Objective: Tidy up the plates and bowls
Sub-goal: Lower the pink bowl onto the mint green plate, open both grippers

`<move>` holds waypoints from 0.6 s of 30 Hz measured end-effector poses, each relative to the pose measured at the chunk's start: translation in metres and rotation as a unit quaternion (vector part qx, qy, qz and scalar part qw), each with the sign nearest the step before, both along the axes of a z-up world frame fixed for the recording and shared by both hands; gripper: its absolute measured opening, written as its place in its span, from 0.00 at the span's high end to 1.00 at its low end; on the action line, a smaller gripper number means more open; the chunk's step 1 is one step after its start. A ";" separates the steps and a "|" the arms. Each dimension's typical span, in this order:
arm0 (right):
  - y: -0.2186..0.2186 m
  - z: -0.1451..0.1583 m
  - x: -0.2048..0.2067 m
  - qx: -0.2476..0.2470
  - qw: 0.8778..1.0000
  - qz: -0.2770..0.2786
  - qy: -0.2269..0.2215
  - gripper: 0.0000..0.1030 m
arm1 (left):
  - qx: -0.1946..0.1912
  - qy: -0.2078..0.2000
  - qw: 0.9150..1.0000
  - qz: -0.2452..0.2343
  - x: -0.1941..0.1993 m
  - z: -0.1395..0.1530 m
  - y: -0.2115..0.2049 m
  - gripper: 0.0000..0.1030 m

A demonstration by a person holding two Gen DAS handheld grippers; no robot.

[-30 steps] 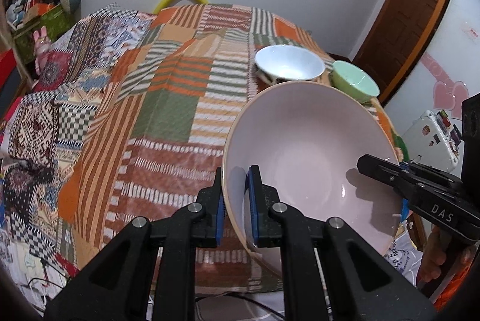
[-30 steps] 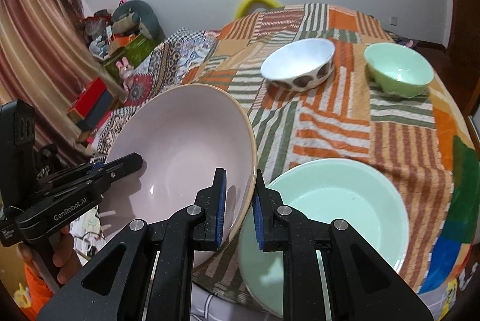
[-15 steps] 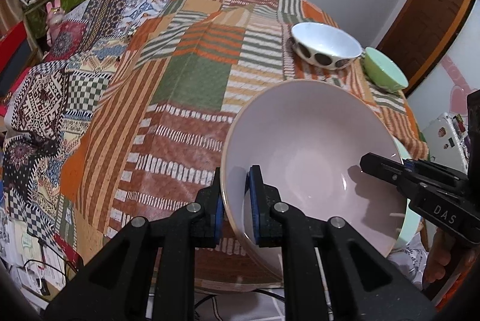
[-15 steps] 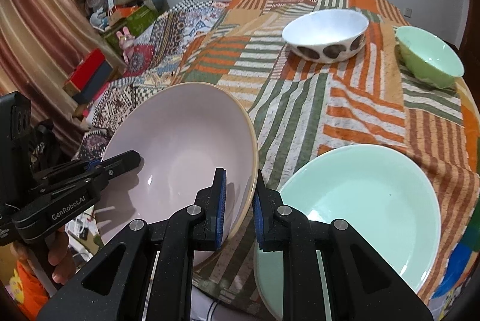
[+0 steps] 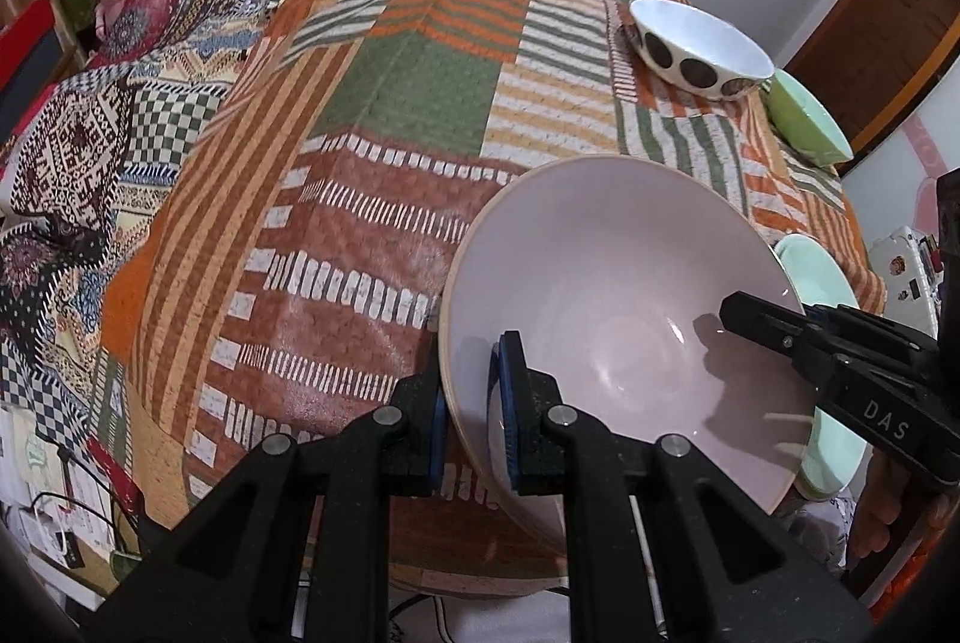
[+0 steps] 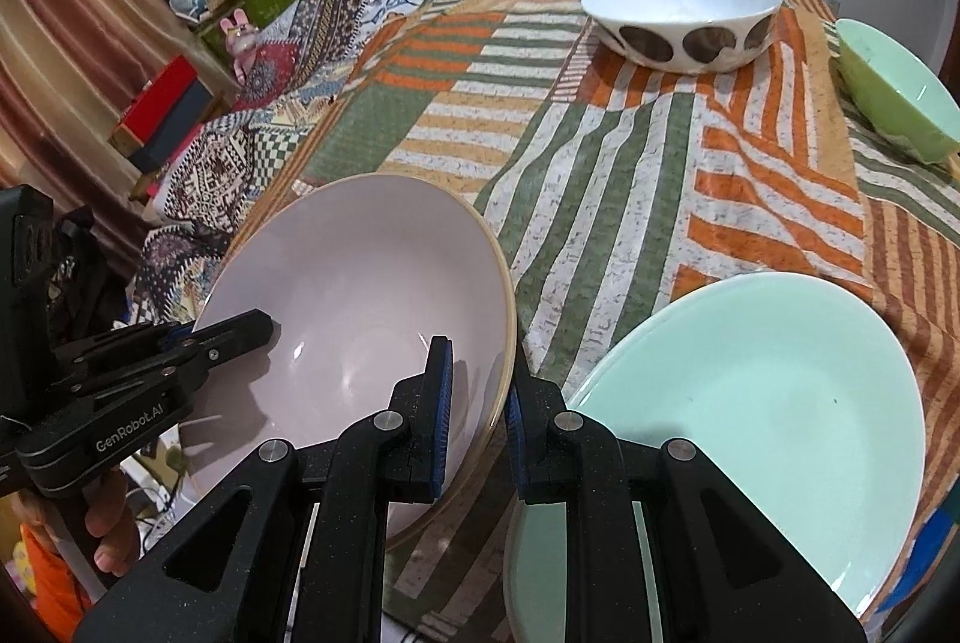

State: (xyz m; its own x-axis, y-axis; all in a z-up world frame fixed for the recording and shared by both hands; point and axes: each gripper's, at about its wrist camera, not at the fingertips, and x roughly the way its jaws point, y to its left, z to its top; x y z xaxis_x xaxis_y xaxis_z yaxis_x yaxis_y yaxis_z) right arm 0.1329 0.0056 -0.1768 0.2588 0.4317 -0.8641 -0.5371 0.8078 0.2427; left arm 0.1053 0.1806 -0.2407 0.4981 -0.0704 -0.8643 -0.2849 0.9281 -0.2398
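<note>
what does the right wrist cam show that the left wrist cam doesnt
Only the right wrist view shows the mint plate nearly whole and the left gripper from outside.

Only the left wrist view shows the right gripper from outside and the left gripper's pads clamped on the rim.

Both show the pink bowl held by both grippers, the spotted white bowl, the small green bowl and the patchwork cloth.

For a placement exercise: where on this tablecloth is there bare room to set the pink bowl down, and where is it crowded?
Free: the wide stretch of tablecloth left of the pink bowl, and the strip between it and the spotted bowl. Crowded: the right side, with the mint plate and green bowl.
</note>
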 end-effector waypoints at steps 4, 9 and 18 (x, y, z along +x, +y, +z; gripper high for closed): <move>0.001 -0.001 0.000 -0.003 1.000 0.005 -0.003 0.85 | -0.004 -0.002 1.000 0.006 0.000 -0.001 0.003 0.88; 0.002 -0.002 0.001 -0.002 1.000 0.009 -0.003 0.85 | -0.011 0.000 1.000 0.010 0.000 -0.005 0.005 0.87; 0.000 0.005 -0.002 -0.005 1.000 0.018 -0.017 0.81 | 0.028 -0.001 1.000 0.008 -0.005 0.007 0.002 0.84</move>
